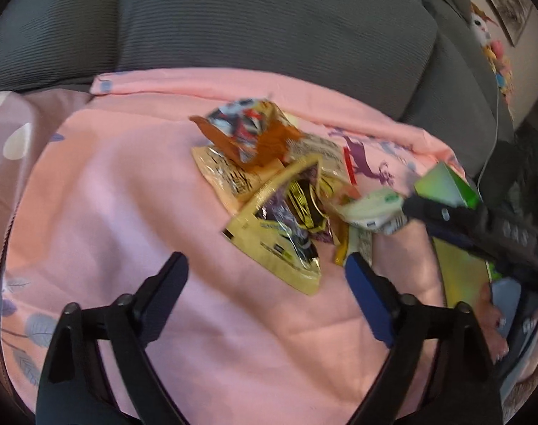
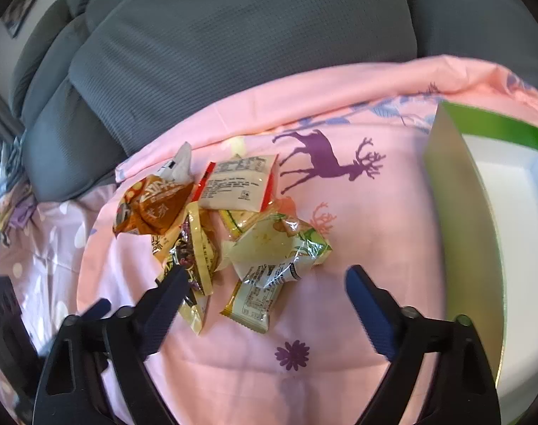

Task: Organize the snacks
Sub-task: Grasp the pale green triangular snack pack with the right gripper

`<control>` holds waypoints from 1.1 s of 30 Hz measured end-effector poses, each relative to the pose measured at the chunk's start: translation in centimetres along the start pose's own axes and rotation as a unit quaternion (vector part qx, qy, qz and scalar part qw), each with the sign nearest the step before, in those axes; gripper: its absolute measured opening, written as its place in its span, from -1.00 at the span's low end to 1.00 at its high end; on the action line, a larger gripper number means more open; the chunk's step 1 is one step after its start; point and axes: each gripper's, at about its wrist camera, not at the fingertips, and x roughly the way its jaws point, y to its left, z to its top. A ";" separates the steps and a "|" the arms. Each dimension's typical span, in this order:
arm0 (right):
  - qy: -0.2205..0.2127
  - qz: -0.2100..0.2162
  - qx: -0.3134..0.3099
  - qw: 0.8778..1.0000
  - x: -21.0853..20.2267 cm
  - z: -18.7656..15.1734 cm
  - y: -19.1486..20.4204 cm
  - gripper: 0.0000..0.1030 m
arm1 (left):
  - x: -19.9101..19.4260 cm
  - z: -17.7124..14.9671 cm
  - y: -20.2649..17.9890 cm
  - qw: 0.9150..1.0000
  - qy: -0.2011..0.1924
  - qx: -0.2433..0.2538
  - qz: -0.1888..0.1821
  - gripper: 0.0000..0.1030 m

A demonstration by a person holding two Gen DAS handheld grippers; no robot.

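Left gripper [image 1: 267, 265]: jaws spread wide, nothing between the pads, poised above the pink sheet [image 1: 127, 194] with no contact; a gold packet [image 1: 279, 244] lies just beyond the gap between its fingertips. Right gripper [image 2: 265, 278]: jaws equally wide and holding nothing; its left fingertip overlaps the near edge of the snack pile [image 2: 226, 230] in the picture, though contact cannot be told.

Snacks: one loose heap near the middle of the sheet, toward its back edge by the grey sofa cushions [image 2: 233, 53]. About seven wrapped packets can be counted in the right wrist view, among them an orange-brown one [image 2: 152, 209] at the heap's left, a pale one with red ends [image 2: 237, 186] at the back, and a clear-wrapped one [image 2: 279, 244] in front; overlap makes the count uncertain. One green box [image 2: 460, 212] stands open at the sheet's right edge, well apart from the heap.

Only the right wrist view shows the box's white interior and the purple deer print [image 2: 325, 163]. Only the left wrist view shows the right gripper from the side and a framed picture [image 1: 506, 3] on the wall.
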 end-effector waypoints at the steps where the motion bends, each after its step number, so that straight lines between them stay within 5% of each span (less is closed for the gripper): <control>1: 0.001 -0.008 0.003 1.000 0.0 -0.1 -0.1 0.72 | 0.1 -0.1 -0.2 1.000 0.004 -0.001 -0.005 0.56; 8: -0.011 -0.028 -0.031 0.999 0.2 1.6 0.9 0.72 | 0.7 -0.2 0.4 0.999 0.027 -0.014 -0.026 0.13; 12: 0.029 -0.059 -0.030 0.997 3.3 1.8 0.7 0.72 | 0.5 -0.3 0.6 0.999 0.027 -0.020 -0.037 0.07; 13: 0.034 -0.060 -0.027 0.997 3.8 1.6 0.6 0.66 | 0.5 -0.3 0.6 0.999 0.028 -0.021 -0.037 0.07; 15: 0.045 -0.050 -0.022 0.998 4.4 1.2 0.4 0.18 | 0.5 -0.3 0.9 0.998 0.030 -0.027 -0.039 0.07; 20: 0.024 -0.043 -0.024 0.998 2.8 0.1 1.5 -0.13 | -0.3 -0.3 2.0 0.997 0.032 -0.045 -0.047 0.07; 27: 0.055 0.059 -0.038 0.996 1.8 -2.0 4.2 -0.14 | -0.6 -0.6 2.2 0.995 0.065 -0.027 -0.067 0.10; 33: 0.088 0.048 -0.064 0.993 2.5 -3.5 5.6 -0.11 | -0.5 -0.9 3.0 0.994 0.087 -0.024 -0.059 0.11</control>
